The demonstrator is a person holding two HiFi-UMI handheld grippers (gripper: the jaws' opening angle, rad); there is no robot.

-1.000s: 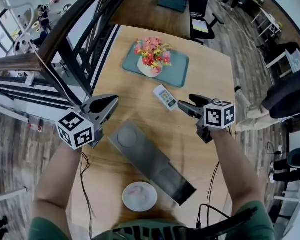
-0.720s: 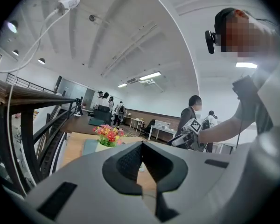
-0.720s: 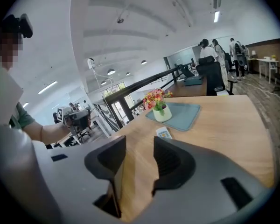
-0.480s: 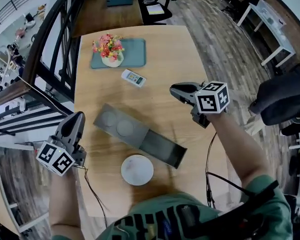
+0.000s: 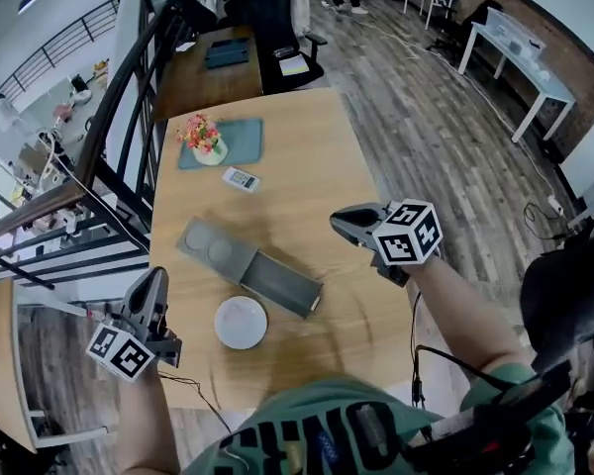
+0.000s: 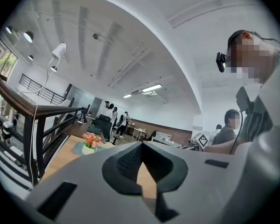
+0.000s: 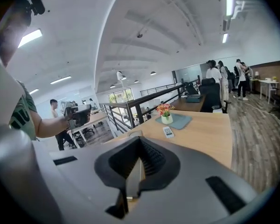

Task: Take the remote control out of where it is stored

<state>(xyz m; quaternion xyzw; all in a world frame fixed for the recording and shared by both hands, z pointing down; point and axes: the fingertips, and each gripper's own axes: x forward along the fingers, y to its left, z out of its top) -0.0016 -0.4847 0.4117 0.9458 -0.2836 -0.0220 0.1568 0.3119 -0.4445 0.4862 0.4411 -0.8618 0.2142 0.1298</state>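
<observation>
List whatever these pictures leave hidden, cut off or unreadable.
Remote control buttons: too small in head view and right gripper view.
White round object: lid or plate, unclear from above in head view.
Grey box: hidden behind the left claw in left gripper view.

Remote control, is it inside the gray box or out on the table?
Out. The remote control lies on the bare tabletop near the teal mat, apart from the gray box.

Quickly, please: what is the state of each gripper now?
Left gripper: closed, fingers empty.
Right gripper: closed, fingers empty.
</observation>
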